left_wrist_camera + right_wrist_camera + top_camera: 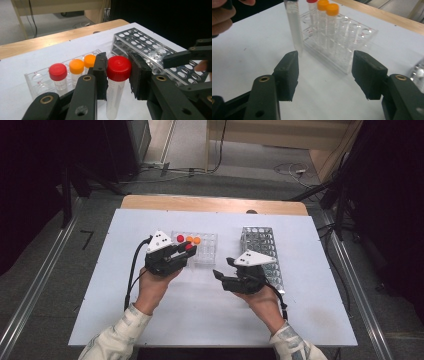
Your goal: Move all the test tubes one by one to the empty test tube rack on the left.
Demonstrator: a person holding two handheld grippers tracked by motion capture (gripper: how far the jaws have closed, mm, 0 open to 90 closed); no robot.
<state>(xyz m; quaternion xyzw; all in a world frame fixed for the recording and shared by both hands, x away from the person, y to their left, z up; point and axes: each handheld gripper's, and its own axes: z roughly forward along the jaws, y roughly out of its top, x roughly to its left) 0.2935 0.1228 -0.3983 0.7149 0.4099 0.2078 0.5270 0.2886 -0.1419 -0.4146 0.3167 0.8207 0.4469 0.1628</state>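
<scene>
Left gripper view: jaws of left gripper (119, 75) clamped on red-capped tube (117, 82), held upright just right of clear rack (35, 82); faint red marks on rack, unreadable. Right gripper (324, 72) gaping wide, nothing between, near metal rack (262, 252). White table (200, 320), wooden far edge, grey floor, cables beyond.

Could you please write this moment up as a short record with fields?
left gripper: shut on red-capped tube, gripped at its cap
right gripper: open, nothing between the jaws
clear rack: holds one red-capped and two orange-capped tubes
metal rack: no tubes visible in it
surface: white table
</scene>
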